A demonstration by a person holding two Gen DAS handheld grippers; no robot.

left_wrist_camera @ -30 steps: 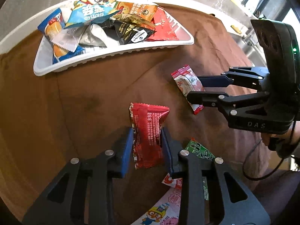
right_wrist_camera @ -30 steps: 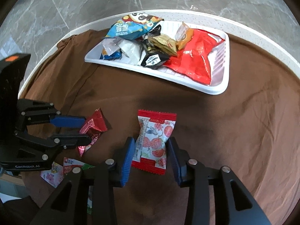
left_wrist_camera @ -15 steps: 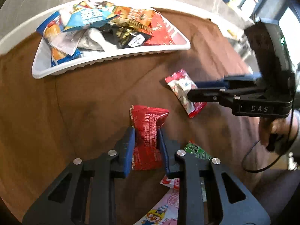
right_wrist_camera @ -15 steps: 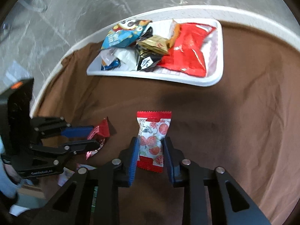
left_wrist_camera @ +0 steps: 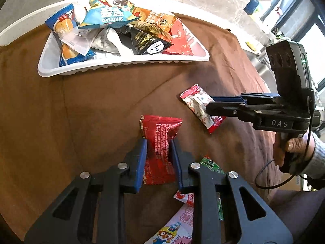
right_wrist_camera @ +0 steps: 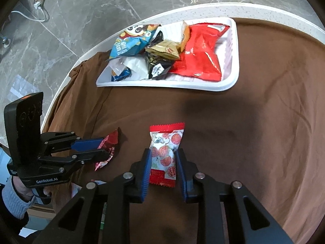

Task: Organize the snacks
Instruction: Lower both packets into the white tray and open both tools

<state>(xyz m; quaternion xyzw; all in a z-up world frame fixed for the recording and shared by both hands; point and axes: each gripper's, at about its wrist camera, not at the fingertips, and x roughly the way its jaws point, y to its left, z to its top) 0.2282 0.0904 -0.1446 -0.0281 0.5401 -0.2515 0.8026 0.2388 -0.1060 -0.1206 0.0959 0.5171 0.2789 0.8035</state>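
A dark red snack packet (left_wrist_camera: 160, 134) lies on the brown cloth, and my left gripper (left_wrist_camera: 158, 142) is shut on its lower half, both blue pads pressing its sides. A white packet with red fruit print (right_wrist_camera: 166, 140) sits further right, with my right gripper (right_wrist_camera: 163, 151) shut on it the same way. Each view shows the other tool from the side: the right gripper (left_wrist_camera: 209, 103) on the white packet (left_wrist_camera: 195, 99), the left gripper (right_wrist_camera: 105, 147) on the red packet (right_wrist_camera: 110, 140). Beyond both, a white tray (left_wrist_camera: 121, 66) holds several mixed snack bags.
A green packet (left_wrist_camera: 211, 166) and a cartoon-printed packet (left_wrist_camera: 174, 229) lie by the near edge under my left gripper. The brown cloth (right_wrist_camera: 254, 122) covers a round white-rimmed table above a marble floor. A person's hand (left_wrist_camera: 288, 148) holds the right tool.
Both pairs of jaws have narrowed onto their packets, the right one more. The right gripper has rolled a little, so the white packet now stands straighter between its fingers.
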